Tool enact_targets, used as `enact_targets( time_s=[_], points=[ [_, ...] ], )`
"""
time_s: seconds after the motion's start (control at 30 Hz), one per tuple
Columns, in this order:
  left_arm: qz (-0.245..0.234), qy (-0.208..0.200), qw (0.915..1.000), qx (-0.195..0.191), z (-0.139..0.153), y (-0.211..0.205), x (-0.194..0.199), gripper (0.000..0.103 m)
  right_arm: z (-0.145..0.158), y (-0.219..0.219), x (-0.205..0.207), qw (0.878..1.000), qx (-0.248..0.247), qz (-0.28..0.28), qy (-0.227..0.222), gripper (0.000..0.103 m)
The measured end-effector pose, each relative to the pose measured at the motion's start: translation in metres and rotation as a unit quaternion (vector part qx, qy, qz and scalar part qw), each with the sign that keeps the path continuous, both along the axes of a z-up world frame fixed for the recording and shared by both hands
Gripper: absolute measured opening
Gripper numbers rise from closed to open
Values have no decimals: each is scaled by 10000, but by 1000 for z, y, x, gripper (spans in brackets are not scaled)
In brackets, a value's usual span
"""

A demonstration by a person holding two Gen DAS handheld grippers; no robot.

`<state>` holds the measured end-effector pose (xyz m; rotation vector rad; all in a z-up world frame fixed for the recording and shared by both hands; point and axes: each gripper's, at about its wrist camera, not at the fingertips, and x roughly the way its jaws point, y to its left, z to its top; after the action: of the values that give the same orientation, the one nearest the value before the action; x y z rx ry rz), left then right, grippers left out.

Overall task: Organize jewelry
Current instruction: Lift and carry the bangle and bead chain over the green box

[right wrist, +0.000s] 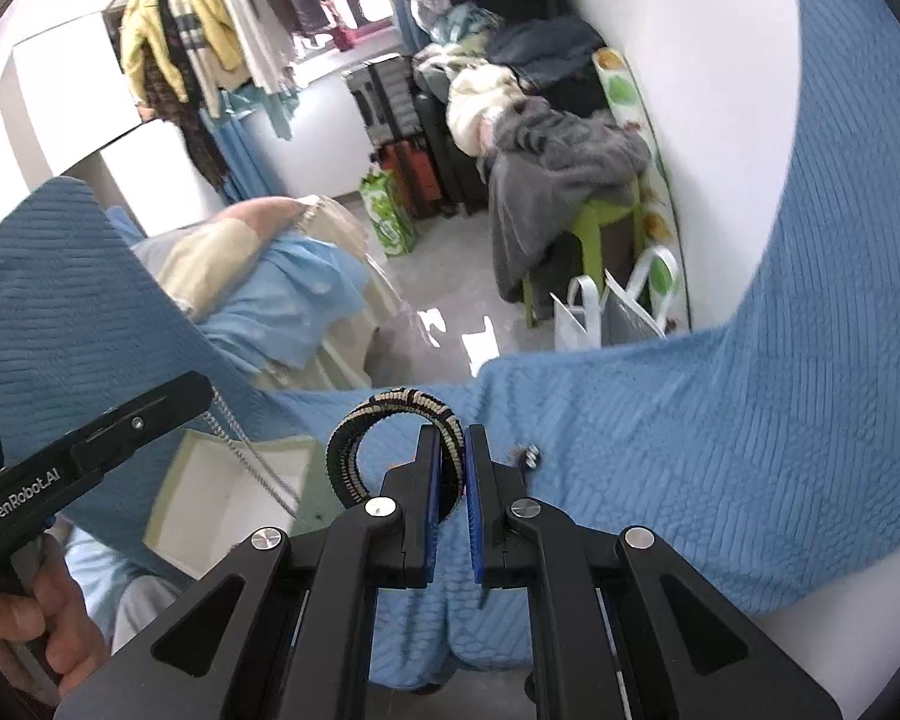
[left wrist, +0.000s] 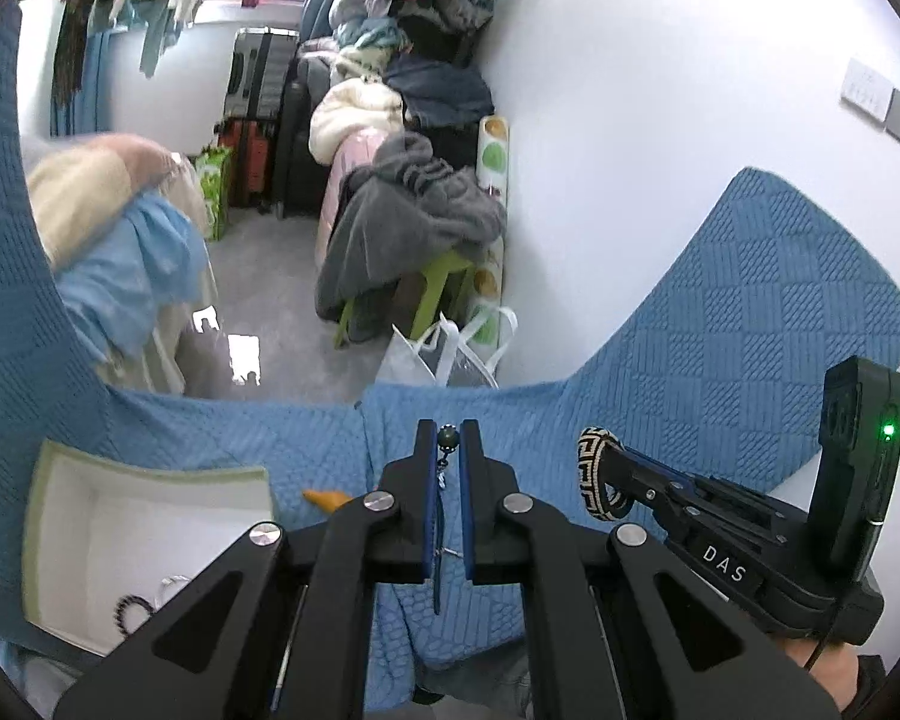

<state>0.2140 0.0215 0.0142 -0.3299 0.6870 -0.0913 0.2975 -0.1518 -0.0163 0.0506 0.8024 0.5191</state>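
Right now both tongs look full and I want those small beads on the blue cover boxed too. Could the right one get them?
Probably not yet: the right tongs are shut on the woven bangle. The beads lie uncovered on the blue cover just beside them.

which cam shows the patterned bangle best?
Right wrist: the bangle sits centre frame, its open ring visible, pinched at one side by the right gripper. Left wrist shows it smaller, off to the right, seen at an angle, its black-and-cream pattern clear.
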Motion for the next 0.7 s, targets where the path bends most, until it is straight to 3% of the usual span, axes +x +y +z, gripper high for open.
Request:
enact_targets(
  time_s=[0.4, 0.53, 0.7],
  points=[
    [407, -372, 9982, 240, 68, 61, -30, 6, 73, 69, -23, 9961, 133, 667, -563, 6],
    [486, -407, 9977, 255, 75, 78, -39, 6, 82, 87, -29, 9942, 144, 855, -630, 6],
    [502, -287, 9979, 275, 63, 92, -48, 6, 76, 113, -38, 9926, 11, 1049, -608, 6]
  ],
)
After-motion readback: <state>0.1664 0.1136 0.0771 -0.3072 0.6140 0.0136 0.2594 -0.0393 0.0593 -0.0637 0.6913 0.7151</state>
